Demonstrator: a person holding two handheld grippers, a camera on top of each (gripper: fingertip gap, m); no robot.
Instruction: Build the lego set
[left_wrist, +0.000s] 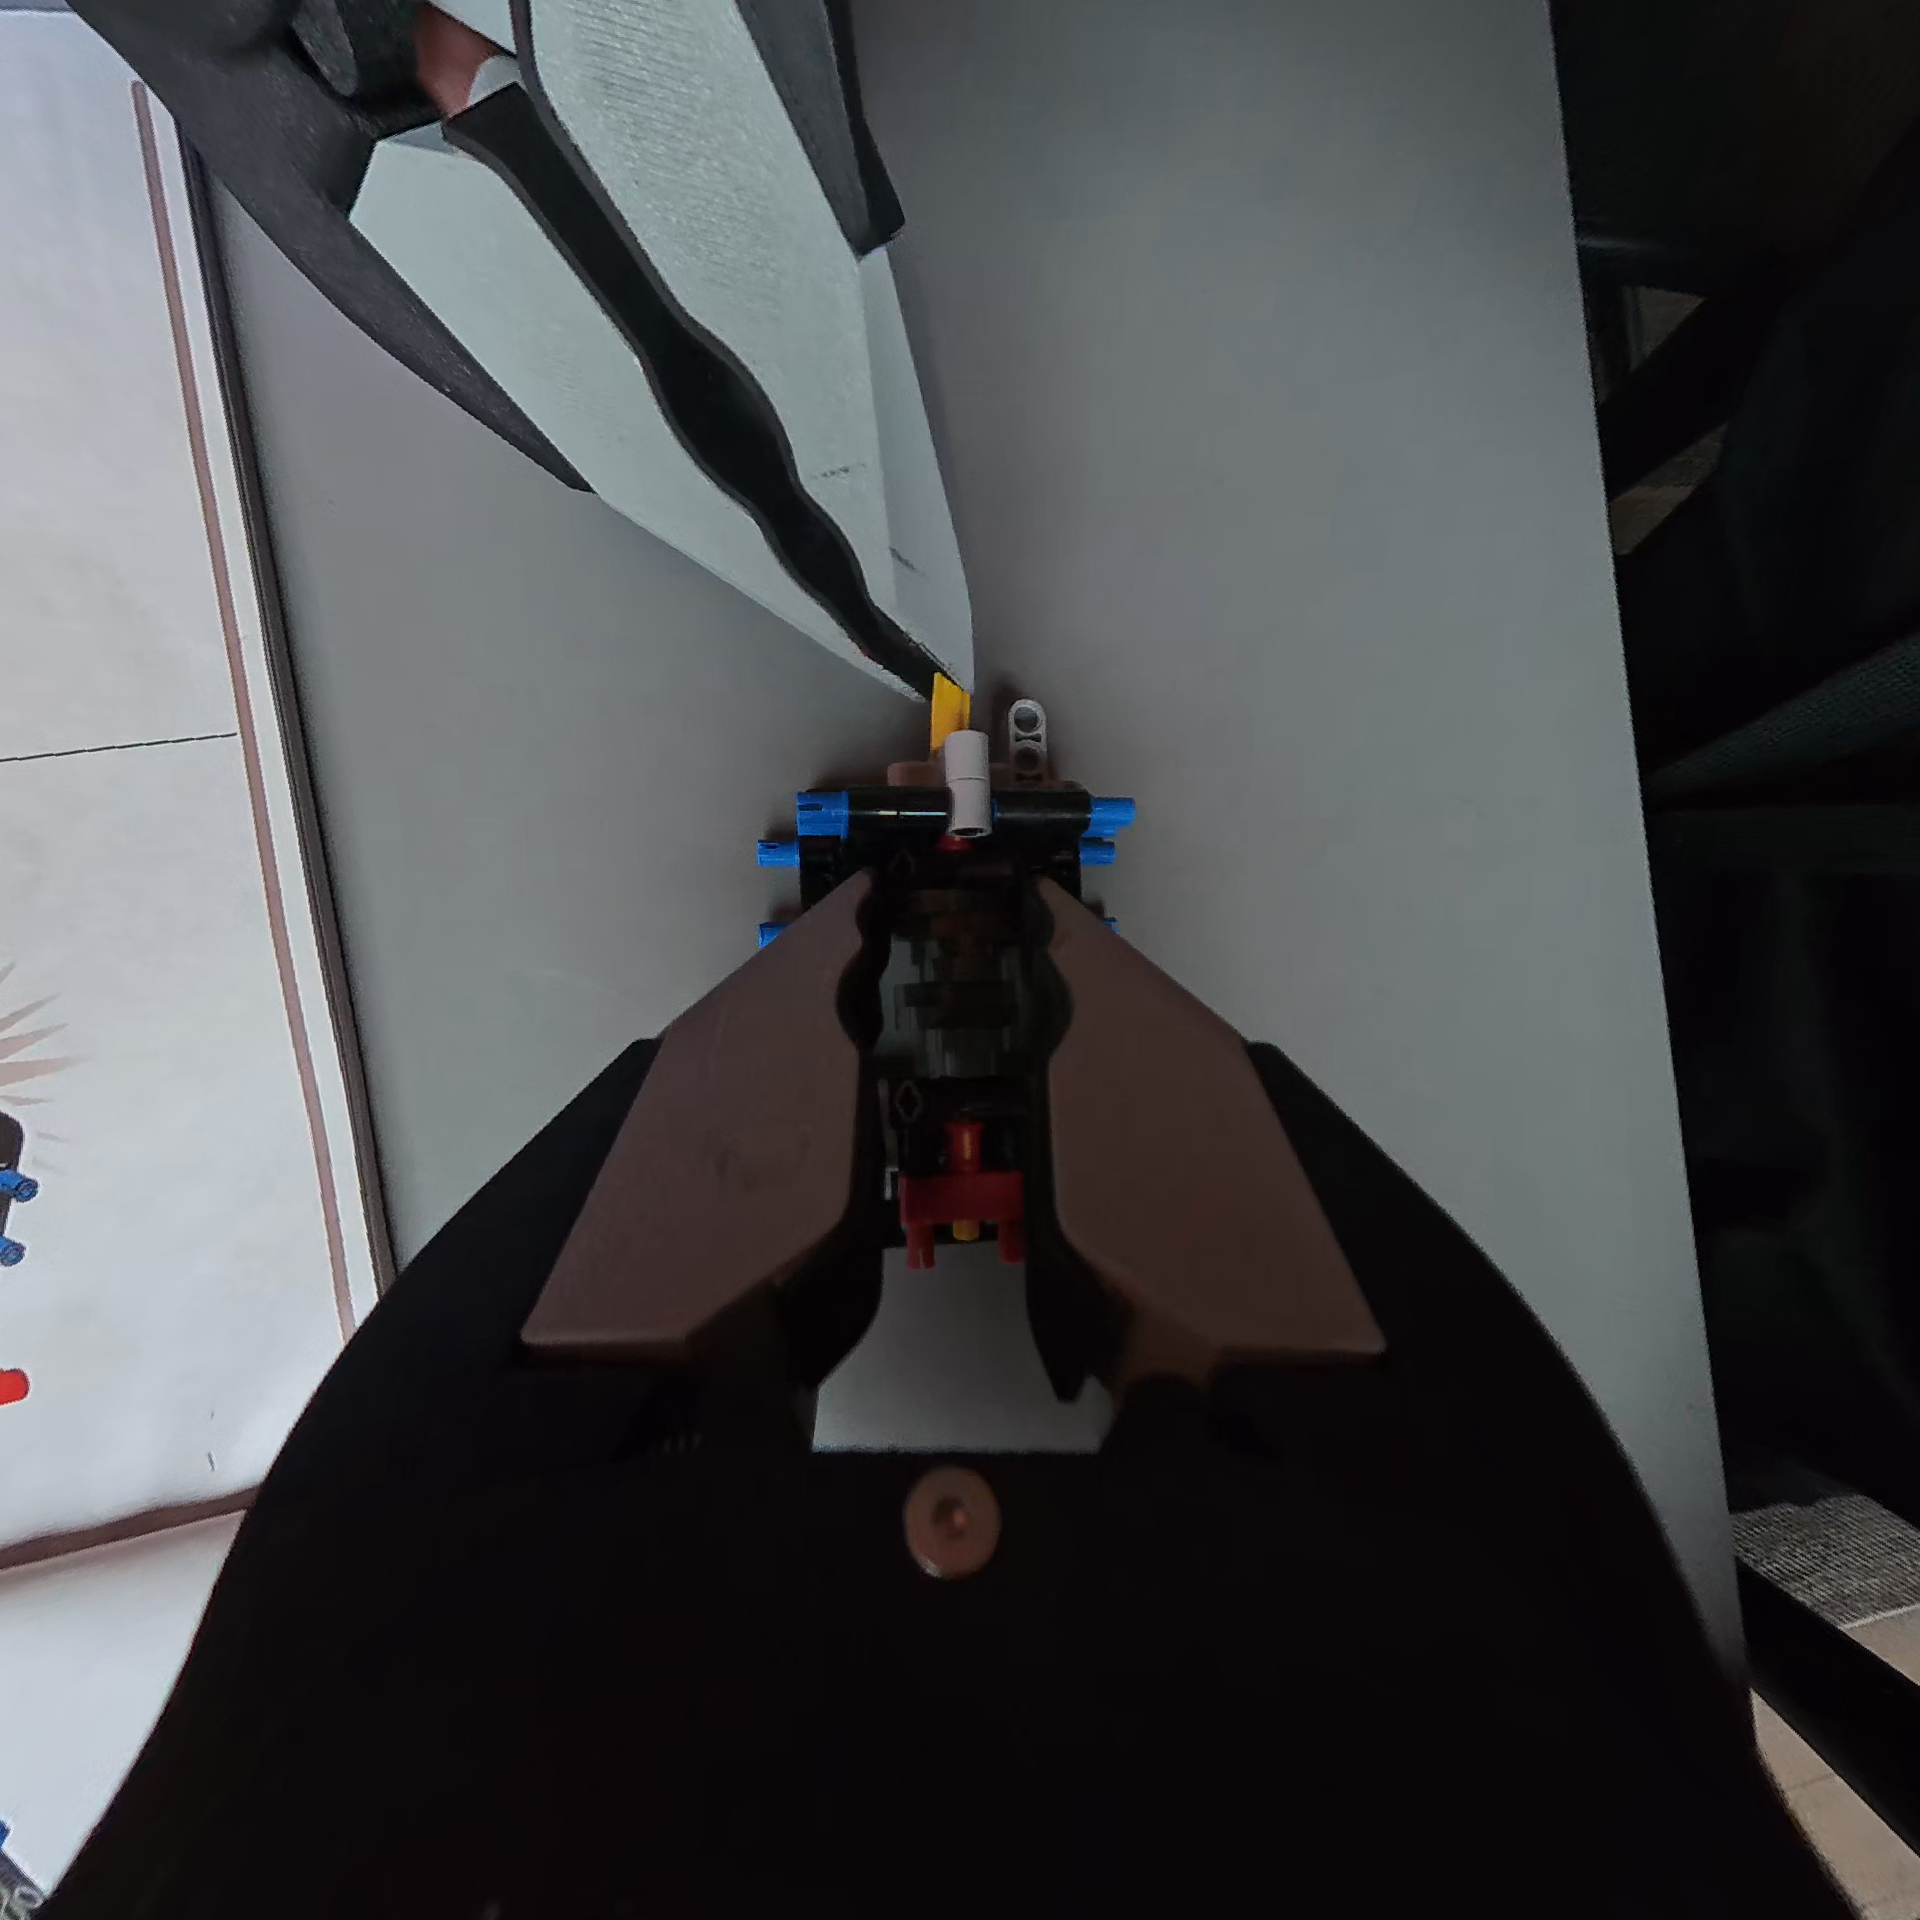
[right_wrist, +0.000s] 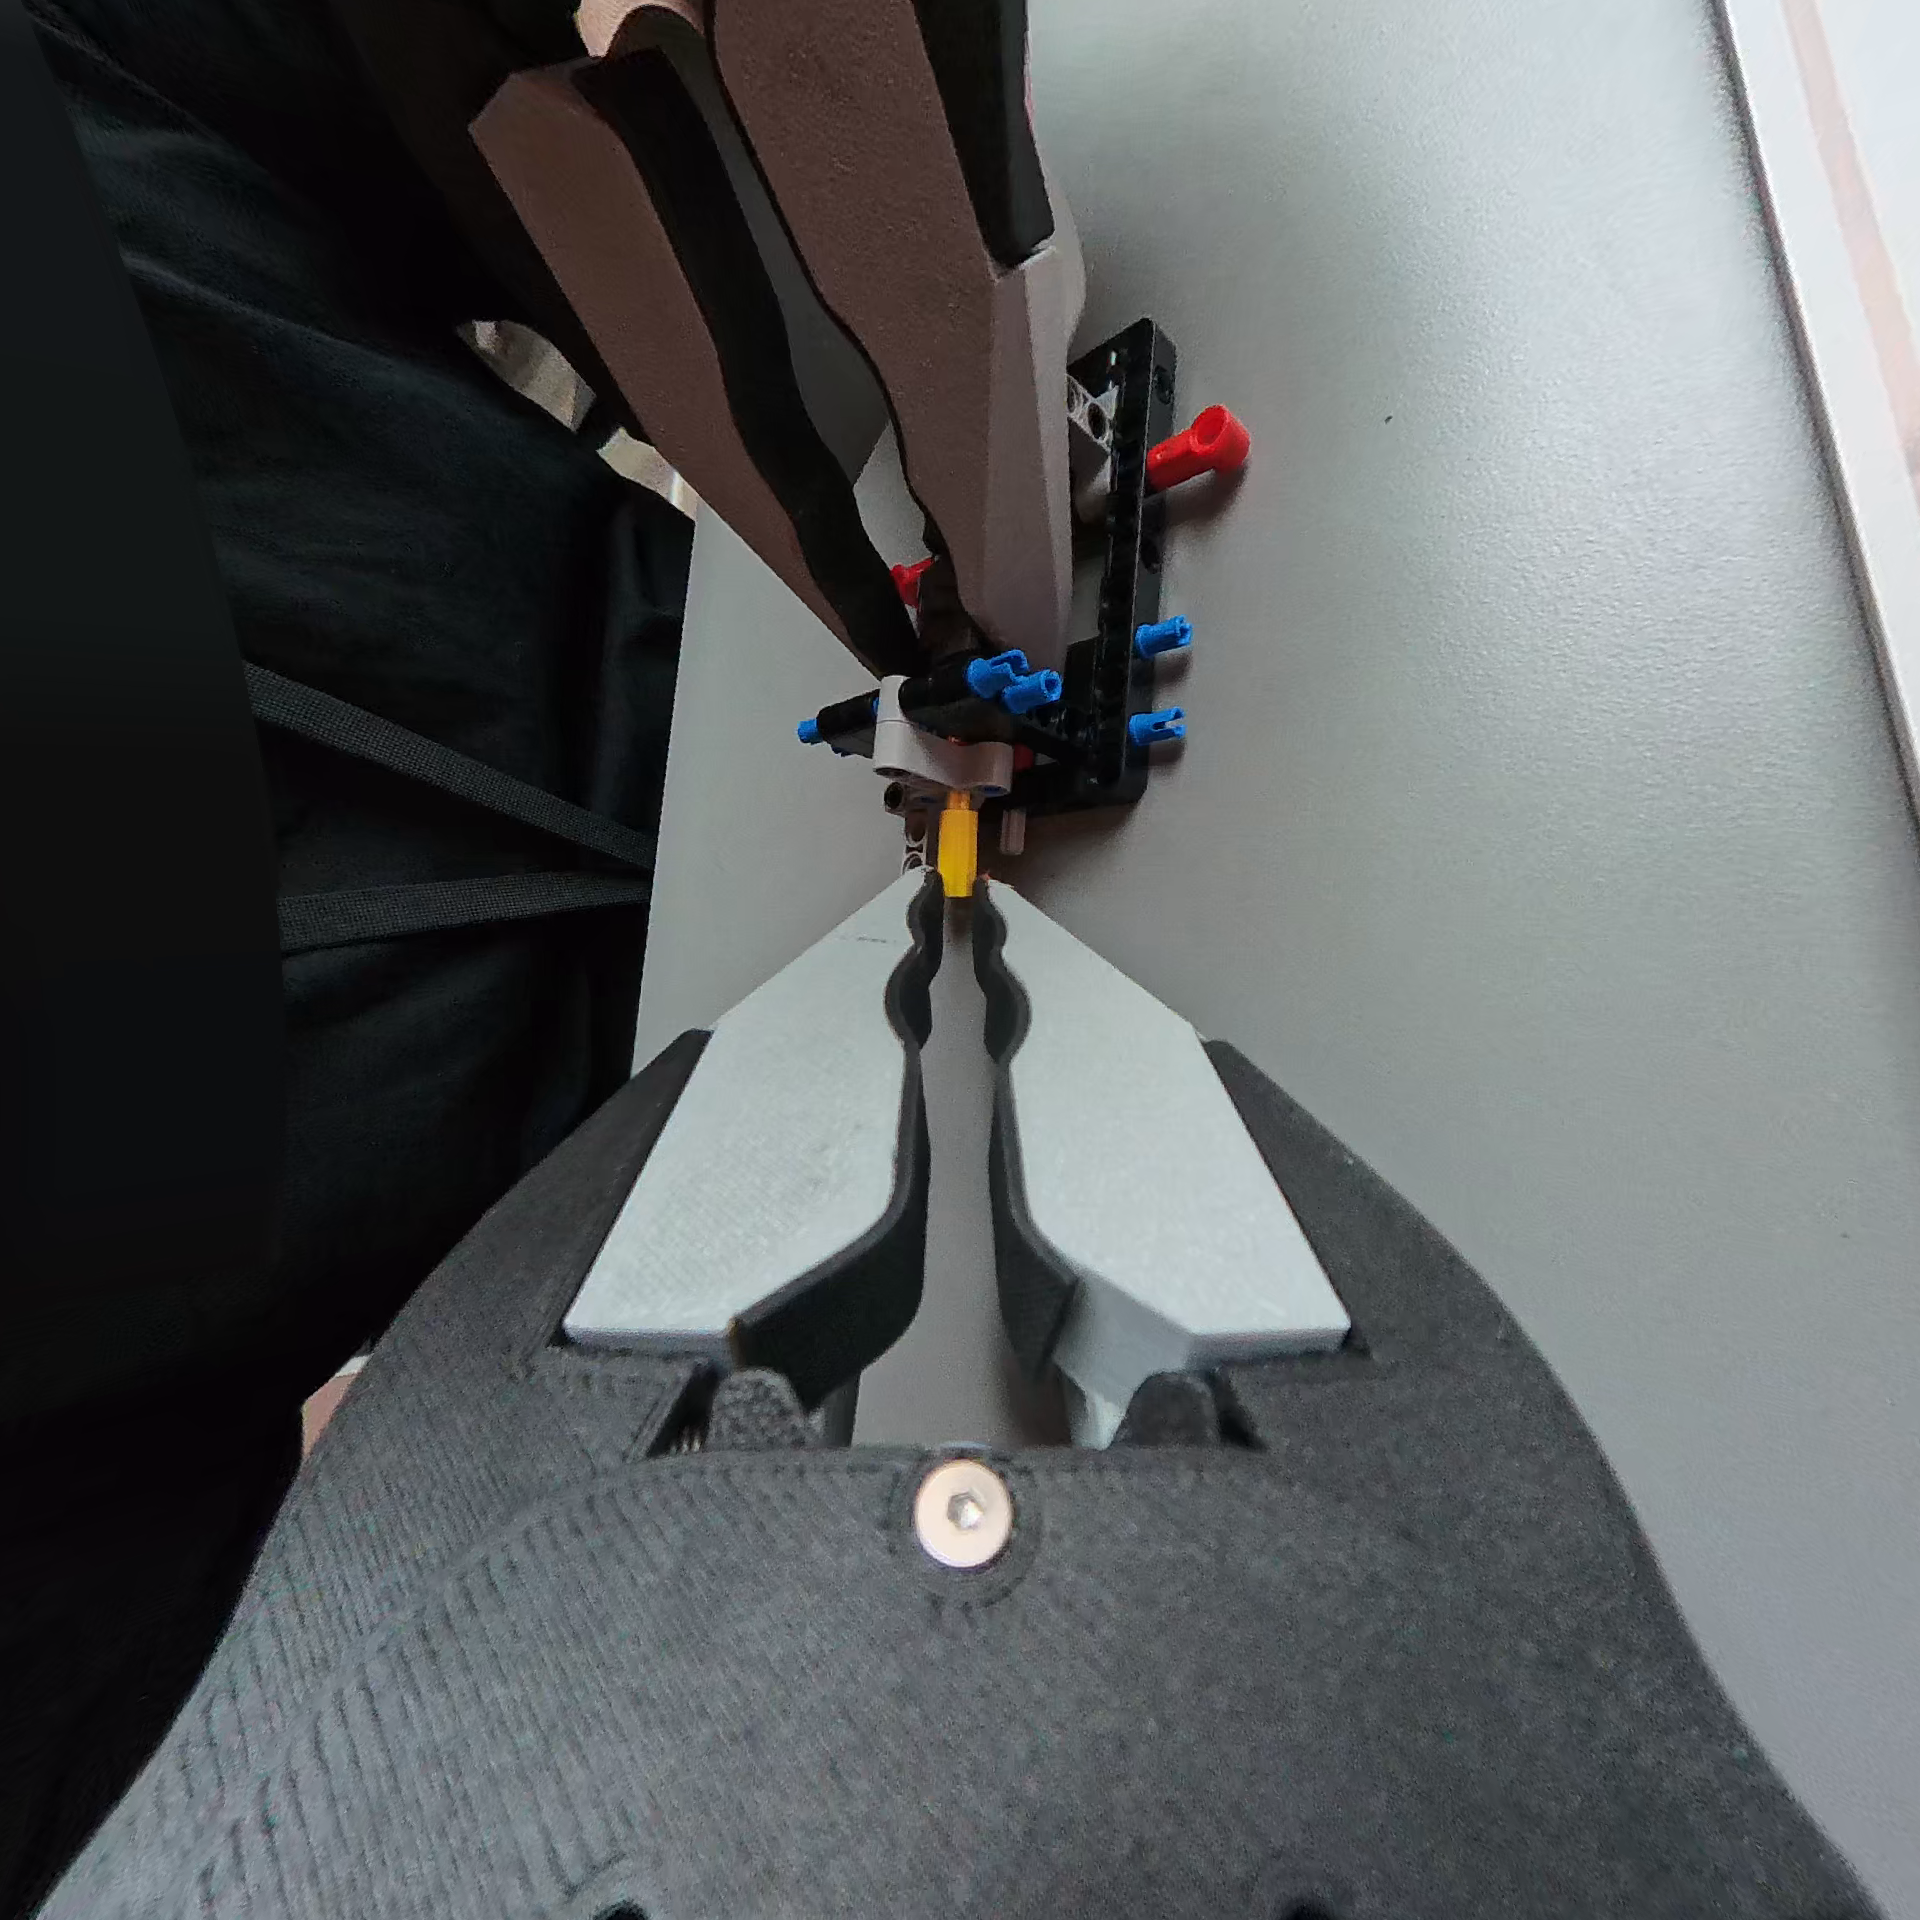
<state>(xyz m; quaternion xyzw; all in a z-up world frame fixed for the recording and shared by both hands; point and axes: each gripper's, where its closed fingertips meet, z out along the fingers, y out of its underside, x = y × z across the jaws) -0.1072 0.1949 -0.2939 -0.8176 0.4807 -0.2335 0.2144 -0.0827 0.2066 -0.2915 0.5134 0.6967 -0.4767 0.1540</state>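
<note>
- The left gripper (left_wrist: 961, 894) is clamped across the black lego frame (right_wrist: 1127, 582), bracing it on the grey table (right_wrist: 1507, 935)
- The right gripper (right_wrist: 958, 883) pinches the tail of a yellow peg (right_wrist: 956, 844) at the frame's grey connector (right_wrist: 940, 758)
- Best to push straight along the peg's line; tilting could jam it or let it slip from the tips

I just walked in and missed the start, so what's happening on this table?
A person is building a lego model with two handheld grippers. The left gripper, with brown fingers, is clamped around the black frame assembly with blue pins, steadying it on the grey table. The right gripper, with grey fingers, pinches a small yellow piece at its tips, right against the near end of the assembly beside a light grey connector. Whether it is fully seated is unclear.
</note>
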